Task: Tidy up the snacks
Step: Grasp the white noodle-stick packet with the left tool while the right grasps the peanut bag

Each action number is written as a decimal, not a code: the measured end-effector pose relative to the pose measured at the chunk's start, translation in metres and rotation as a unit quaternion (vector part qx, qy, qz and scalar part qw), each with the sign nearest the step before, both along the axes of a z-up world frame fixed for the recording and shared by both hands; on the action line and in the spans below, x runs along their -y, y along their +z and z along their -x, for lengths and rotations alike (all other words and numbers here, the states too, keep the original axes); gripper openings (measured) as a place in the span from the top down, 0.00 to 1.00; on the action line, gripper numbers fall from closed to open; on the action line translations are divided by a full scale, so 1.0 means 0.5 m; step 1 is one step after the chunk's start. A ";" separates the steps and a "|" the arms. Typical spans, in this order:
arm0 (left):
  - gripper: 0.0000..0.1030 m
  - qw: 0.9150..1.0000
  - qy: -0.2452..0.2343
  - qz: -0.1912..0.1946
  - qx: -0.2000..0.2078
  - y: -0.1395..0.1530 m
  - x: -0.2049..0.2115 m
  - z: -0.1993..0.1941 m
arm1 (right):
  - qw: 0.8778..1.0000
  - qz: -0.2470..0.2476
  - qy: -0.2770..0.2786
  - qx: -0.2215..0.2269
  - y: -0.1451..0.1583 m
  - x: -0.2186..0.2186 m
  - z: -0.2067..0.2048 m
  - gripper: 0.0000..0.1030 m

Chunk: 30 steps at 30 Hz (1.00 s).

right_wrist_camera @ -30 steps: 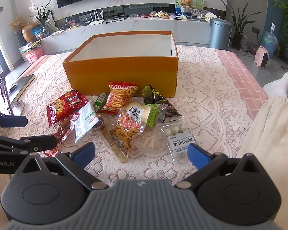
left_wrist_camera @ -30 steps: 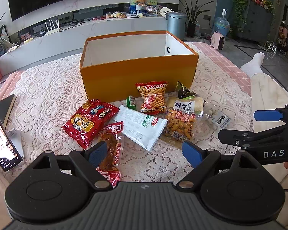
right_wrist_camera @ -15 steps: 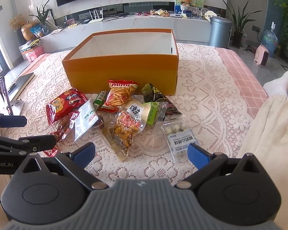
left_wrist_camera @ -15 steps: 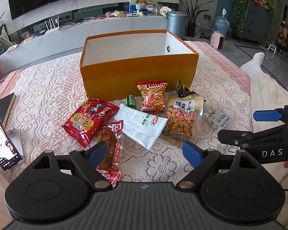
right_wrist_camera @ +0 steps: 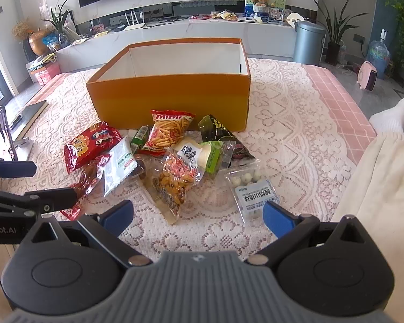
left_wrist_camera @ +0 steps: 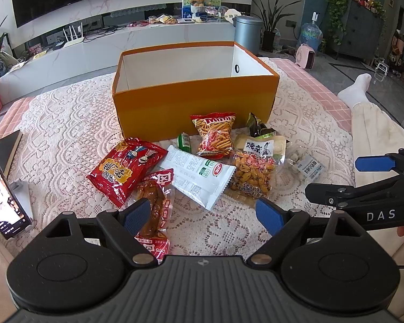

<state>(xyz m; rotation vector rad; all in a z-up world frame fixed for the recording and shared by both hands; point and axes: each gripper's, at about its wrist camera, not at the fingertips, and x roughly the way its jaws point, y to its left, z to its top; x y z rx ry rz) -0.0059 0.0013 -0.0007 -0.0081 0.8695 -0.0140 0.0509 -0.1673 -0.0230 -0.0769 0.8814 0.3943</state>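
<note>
An orange box [left_wrist_camera: 194,107] [right_wrist_camera: 169,102] with a white inside stands on the lace cloth; I see nothing in it. Several snack packs lie in front of it: a red bag [left_wrist_camera: 126,169] [right_wrist_camera: 90,145], a white wrapper [left_wrist_camera: 202,177] [right_wrist_camera: 118,167], a red-sealed sausage pack [left_wrist_camera: 153,202], an orange stick-snack bag [left_wrist_camera: 215,134] [right_wrist_camera: 168,132], a clear nut bag [left_wrist_camera: 253,175] [right_wrist_camera: 177,180] and a clear pack of white balls [left_wrist_camera: 305,164] [right_wrist_camera: 251,188]. My left gripper [left_wrist_camera: 203,215] is open, just short of the sausage pack. My right gripper [right_wrist_camera: 198,218] is open, near the nut bag and ball pack.
A phone on a stand [left_wrist_camera: 2,193] [right_wrist_camera: 1,134] and a dark book [left_wrist_camera: 6,148] sit at the table's left edge. A person's leg in pale trousers with a white sock [left_wrist_camera: 361,91] [right_wrist_camera: 396,115] lies along the right side. A TV counter and bin stand beyond.
Both grippers have crept slightly forward toward the snack pile. Both stay open and the snacks have not moved.
</note>
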 end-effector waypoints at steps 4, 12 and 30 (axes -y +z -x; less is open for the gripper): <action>0.00 1.000 0.000 0.000 0.000 0.000 -0.002 -0.001 | 1.000 0.001 0.000 -0.002 0.000 0.001 0.001 0.04; 0.00 1.000 0.004 0.000 0.001 0.000 -0.005 -0.002 | 1.000 0.002 -0.001 -0.003 -0.002 0.001 0.000 0.04; 0.34 0.997 -0.053 0.031 0.039 -0.025 -0.012 -0.025 | 0.999 -0.046 -0.012 -0.024 -0.043 0.015 -0.037 0.34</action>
